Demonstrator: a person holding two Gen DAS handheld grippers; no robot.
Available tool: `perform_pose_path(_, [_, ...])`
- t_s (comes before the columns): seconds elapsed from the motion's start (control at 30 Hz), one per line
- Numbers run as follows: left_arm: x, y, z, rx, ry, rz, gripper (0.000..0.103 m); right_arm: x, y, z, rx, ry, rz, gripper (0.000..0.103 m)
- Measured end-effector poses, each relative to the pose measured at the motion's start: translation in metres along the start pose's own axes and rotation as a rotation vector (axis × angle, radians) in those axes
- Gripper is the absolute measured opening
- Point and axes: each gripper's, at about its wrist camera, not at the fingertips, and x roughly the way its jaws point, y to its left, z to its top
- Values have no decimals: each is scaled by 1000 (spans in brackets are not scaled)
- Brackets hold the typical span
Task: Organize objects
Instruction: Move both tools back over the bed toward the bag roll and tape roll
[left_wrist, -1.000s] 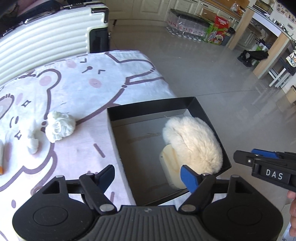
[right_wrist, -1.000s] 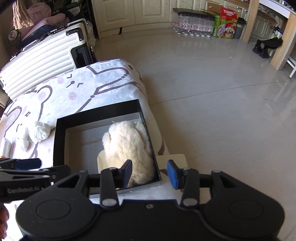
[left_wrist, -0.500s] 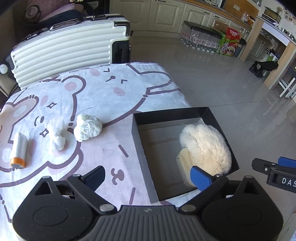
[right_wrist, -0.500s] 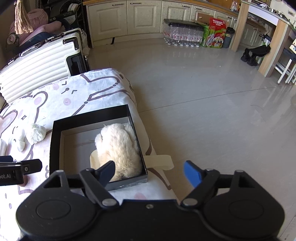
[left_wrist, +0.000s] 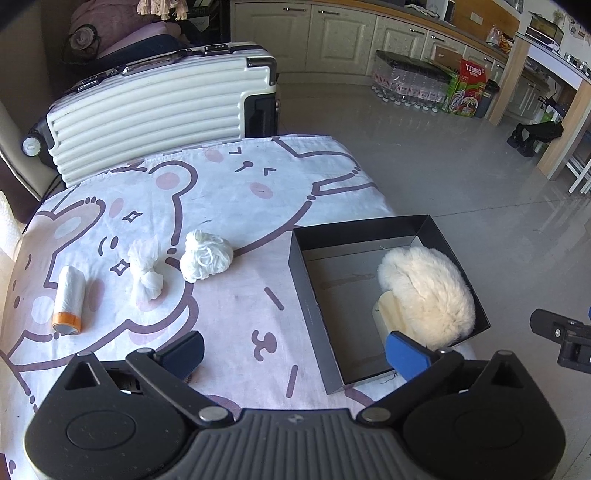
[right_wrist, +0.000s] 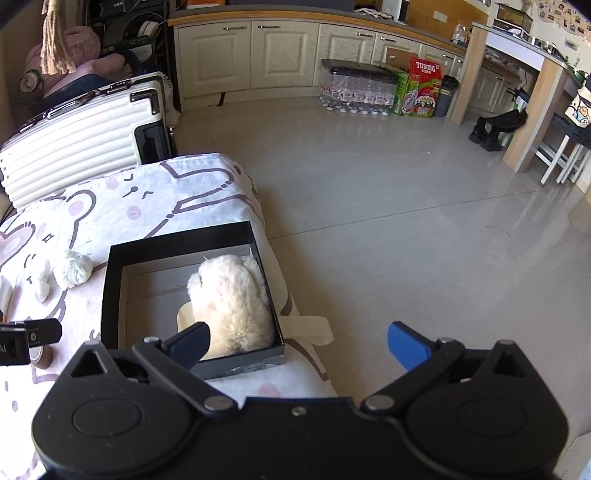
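Note:
A black open box (left_wrist: 306, 236) sits at the right end of the bear-print tablecloth (left_wrist: 229, 184). Inside it lies a fluffy white mitt (left_wrist: 424, 284) on a cream flat piece (left_wrist: 386, 314). To the box's left lie a white yarn ball (left_wrist: 205, 254), a knotted white bag (left_wrist: 146, 273) and a bag roll with an orange band (left_wrist: 68, 301). My left gripper (left_wrist: 293, 350) hovers over the box's near left corner, jaws opening, nothing between them. My right gripper (right_wrist: 299, 341) hangs above the box's (right_wrist: 177, 242) near right corner and the mitt (right_wrist: 229, 295), jaws opening and empty.
A white ribbed suitcase (left_wrist: 159, 110) stands behind the table. The table's right edge drops to bare tiled floor (right_wrist: 406, 206). A cream strap (right_wrist: 310, 328) hangs over that edge. Bottled water and drink cartons (right_wrist: 417, 88) stand by the far cabinets.
Both grippers have drawn back and up from the box, and both jaws have spread wide. The mitt stays in the box. More of the table now shows.

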Motion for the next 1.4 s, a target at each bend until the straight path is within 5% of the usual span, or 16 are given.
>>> perform_pose_path(0.8, [-8, 21, -3, -19, -33, 20, 103, -9, 13, 1, 4, -22, 26, 103])
perform_pose_path(1.4, [-18, 118, -20, -126, -29, 129, 103, -1, 112, 13, -106, -18, 143, 103])
